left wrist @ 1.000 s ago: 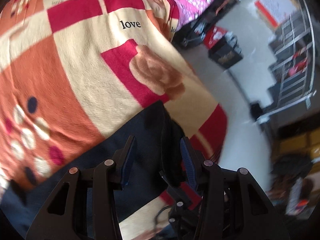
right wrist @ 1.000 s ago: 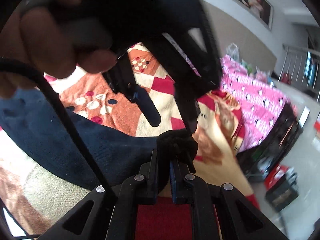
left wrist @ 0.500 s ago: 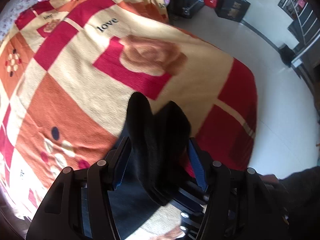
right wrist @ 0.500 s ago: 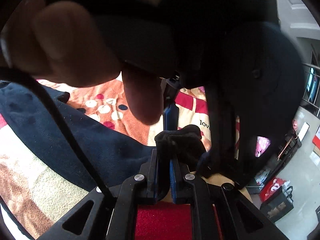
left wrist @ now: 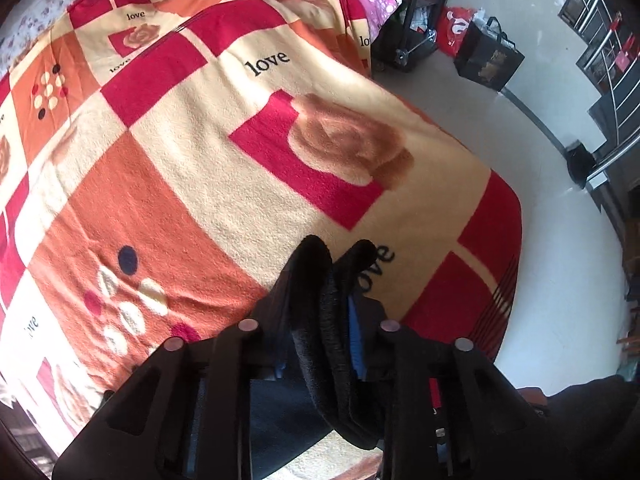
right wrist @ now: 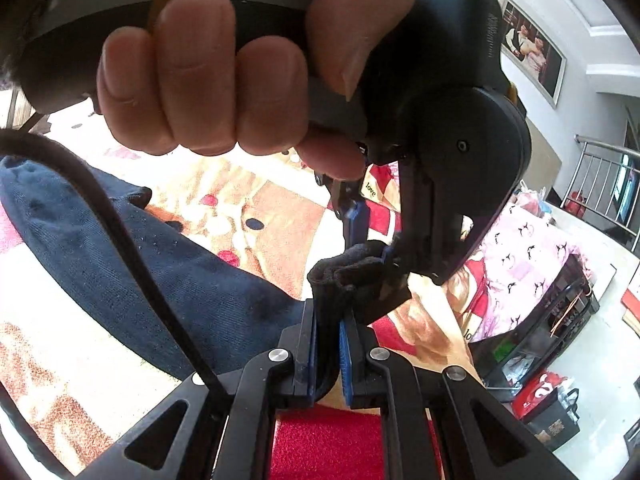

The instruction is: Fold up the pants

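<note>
The pants are dark navy. In the left wrist view a bunched fold of the pants (left wrist: pixel 320 304) sticks up between the fingers of my left gripper (left wrist: pixel 320 320), which is shut on it above the patterned blanket (left wrist: pixel 192 168). In the right wrist view my right gripper (right wrist: pixel 328 344) is shut on the same hem of the pants (right wrist: pixel 192 280), whose leg trails away to the left over the bed. The left gripper (right wrist: pixel 360 240) and the hand that holds it fill the top of that view, right next to my right gripper.
The blanket covers a bed whose edge drops to a pale tiled floor (left wrist: pixel 560 260) on the right. A pink cover (right wrist: pixel 520 248) lies further along. Black and red bags (left wrist: pixel 484 52) and a metal railing (left wrist: pixel 612 52) stand on the floor beyond.
My left gripper has closed on the pants hem beside the right gripper and lifted it. The right gripper has kept its grip.
</note>
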### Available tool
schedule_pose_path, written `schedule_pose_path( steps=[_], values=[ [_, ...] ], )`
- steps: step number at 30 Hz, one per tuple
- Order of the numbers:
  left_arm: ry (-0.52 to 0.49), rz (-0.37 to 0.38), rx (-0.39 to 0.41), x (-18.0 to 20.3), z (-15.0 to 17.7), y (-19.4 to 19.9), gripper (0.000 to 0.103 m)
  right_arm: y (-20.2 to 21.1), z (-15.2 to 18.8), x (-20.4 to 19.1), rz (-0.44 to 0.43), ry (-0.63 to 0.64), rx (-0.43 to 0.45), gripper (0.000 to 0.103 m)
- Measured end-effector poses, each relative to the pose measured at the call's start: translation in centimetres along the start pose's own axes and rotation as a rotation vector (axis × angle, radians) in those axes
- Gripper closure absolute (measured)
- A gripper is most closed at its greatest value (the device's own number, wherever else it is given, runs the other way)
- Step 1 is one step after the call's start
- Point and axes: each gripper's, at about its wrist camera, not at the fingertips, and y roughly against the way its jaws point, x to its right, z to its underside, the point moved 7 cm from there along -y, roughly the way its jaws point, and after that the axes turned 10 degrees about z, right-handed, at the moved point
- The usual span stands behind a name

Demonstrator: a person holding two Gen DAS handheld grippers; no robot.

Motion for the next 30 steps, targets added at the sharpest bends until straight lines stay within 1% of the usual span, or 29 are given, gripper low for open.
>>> schedule_pose_path(
  steps=[4,9,11,15,17,20,23,27,30],
  values=[
    [0.028,0.033,0.03,-0.1,0.1,0.4,0.092,0.0,0.2,-0.4,0.004,0.011,-0.001,0.094],
    [0.086,0.079,0.102,-1.8,1.5,1.7,0.095,0.5,0.1,-0.9,0.007,0.031,0.016,0.094],
    [0.124,0.128,0.14,-2.9,2.4,2.6,0.095,0.9,-0.2,-1.4,0.005,0.041,0.034,0.094],
    [0.246,0.28,0.223,-6.1,5.0,4.5,0.095,2.1,-1.2,-3.0,-0.005,0.089,0.086,0.094],
    [0.298,0.338,0.259,-7.3,6.1,4.9,0.095,2.5,-1.7,-4.0,-0.023,0.106,0.101,0.094],
    [0.362,0.388,0.314,-9.1,8.3,5.6,0.095,3.1,-2.3,-5.5,-0.046,0.134,0.12,0.094],
    [0.416,0.413,0.377,-10.7,10.6,6.4,0.095,3.9,-3.1,-7.2,-0.086,0.16,0.141,0.094],
    [0.471,0.402,0.435,-12.8,13.7,7.5,0.095,4.8,-4.2,-10.0,-0.143,0.201,0.172,0.094],
    [0.515,0.4,0.461,-14.9,15.9,8.1,0.095,5.3,-5.1,-12.0,-0.19,0.227,0.18,0.094]
  ],
)
